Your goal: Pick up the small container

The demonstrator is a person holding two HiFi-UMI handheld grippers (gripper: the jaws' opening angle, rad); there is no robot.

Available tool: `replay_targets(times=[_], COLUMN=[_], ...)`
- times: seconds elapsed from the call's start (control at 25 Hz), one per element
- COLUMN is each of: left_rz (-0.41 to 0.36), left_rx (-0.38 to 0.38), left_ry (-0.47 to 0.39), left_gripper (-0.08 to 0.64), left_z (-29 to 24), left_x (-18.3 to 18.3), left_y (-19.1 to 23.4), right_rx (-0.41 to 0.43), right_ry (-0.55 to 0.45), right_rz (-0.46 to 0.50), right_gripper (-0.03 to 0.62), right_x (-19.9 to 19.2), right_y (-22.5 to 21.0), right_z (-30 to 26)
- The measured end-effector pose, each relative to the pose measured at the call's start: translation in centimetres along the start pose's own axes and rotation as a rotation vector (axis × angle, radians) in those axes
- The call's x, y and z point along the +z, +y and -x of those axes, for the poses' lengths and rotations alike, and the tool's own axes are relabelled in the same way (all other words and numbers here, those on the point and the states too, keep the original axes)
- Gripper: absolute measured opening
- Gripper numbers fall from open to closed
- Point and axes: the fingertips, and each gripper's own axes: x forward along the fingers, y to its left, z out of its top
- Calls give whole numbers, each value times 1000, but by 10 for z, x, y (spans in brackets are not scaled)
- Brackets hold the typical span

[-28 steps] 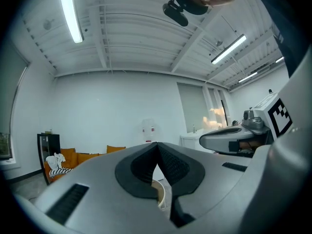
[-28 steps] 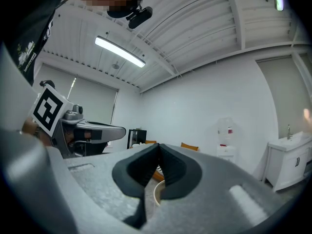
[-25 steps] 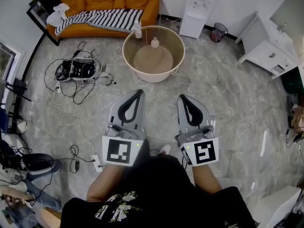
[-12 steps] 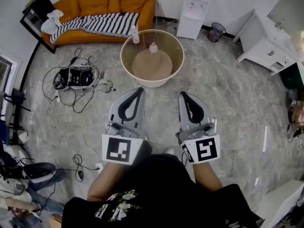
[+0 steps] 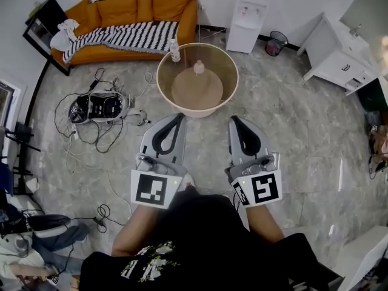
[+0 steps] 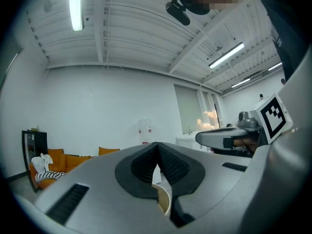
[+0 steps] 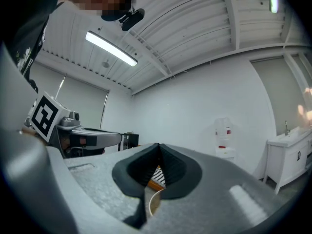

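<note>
The small container (image 5: 199,67) stands on the round table (image 5: 234,82), toward its far side, well ahead of both grippers, and nothing touches it. A clear bottle (image 5: 175,50) stands at the table's far left edge. From the left, the head view shows an orange sofa (image 5: 115,8) with a striped blanket (image 5: 130,35), then a heap of cables (image 5: 97,107) on the floor, the table, a white water dispenser (image 5: 250,14), a small bin (image 5: 276,42) and a white cabinet (image 5: 339,56). The left gripper (image 5: 177,117) and the right gripper (image 5: 236,120) are side by side, both pointing at the table. Each carries a cube with a black and white square pattern, not words. In the left gripper view the dark pads (image 6: 171,167) are pressed together with nothing between them. In the right gripper view the pads (image 7: 173,168) are pressed together too, also empty. Only the gripper views show the long ceiling lights (image 6: 75,6). Only the head view shows the small container. The dispenser has a red label, too small to read.
</note>
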Motion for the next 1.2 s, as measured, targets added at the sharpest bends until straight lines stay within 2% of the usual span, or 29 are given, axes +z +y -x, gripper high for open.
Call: replay_targets(times=[0.24,0.48,0.68,0.84,1.0,1.2], left_rz=[11,18,12,15,6,1], left_rx=[-35,-67,-87,-87,-69,-48], left_ry=[-1,0,11,30,25,18], left_gripper=[6,6,6,6,6,6], left_z=[-2,-10,-21,-37,-54,-82], left_x=[-13,-23,-25,-28,-25,-20], left_y=[34,46,53,57,64,67], right_rx=[-7,-47,-44,-21,-17,11], right_ry=[9,30,29,29,67,59], right_rz=[23,47,9,-7,41,66], right_gripper=[-5,-5,-5,-6,-6,-6], right_x=[-8,-19,-21,-24,-33,-29], right_y=[24,28,28,20,6,-13], right_z=[-31,-38,-48,-63,-80,-99])
